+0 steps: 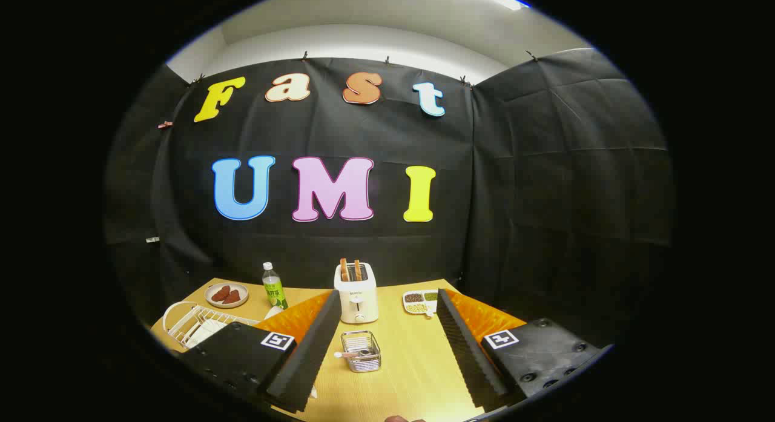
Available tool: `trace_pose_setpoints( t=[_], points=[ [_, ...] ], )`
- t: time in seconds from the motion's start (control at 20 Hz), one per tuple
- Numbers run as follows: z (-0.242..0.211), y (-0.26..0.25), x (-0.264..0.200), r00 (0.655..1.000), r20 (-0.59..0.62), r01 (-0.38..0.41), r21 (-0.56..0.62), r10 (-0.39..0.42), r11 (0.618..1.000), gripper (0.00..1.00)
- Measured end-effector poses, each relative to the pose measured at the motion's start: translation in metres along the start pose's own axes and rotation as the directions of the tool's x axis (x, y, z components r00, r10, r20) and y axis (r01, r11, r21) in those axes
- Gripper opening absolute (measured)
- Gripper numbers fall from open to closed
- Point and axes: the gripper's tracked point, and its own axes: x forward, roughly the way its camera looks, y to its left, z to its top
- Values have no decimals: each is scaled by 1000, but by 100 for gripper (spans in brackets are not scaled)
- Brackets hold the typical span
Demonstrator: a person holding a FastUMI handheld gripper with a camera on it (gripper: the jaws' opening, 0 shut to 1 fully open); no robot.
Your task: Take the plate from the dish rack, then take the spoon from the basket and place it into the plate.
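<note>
The gripper (pixel 384 337) is hovering with its ribbed black fingers (pixel 309 355) spread wide, gripping nothing. Between them a small wire basket (pixel 361 351) is sitting on the pale wooden table (pixel 412 373), holding the spoon (pixel 346 354). Left of the fingers a white wire rack (pixel 187 323) is cradling the plate (pixel 204 332). Beyond, a cream toaster (pixel 356 293) is standing before black cloth walls.

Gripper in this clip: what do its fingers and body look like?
The gripper has two long black fingers with ribbed foam-like pads, backed by orange plastic. Each sits on a black block carrying a white square black-patterned marker. The fingers stand apart, open.
</note>
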Motion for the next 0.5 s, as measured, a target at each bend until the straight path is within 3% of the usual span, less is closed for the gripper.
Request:
trace_pose_setpoints(
  t=[0.5],
  points=[
    [-1,15,-1,999,3,-47,-37,47,998,97]
  ],
)
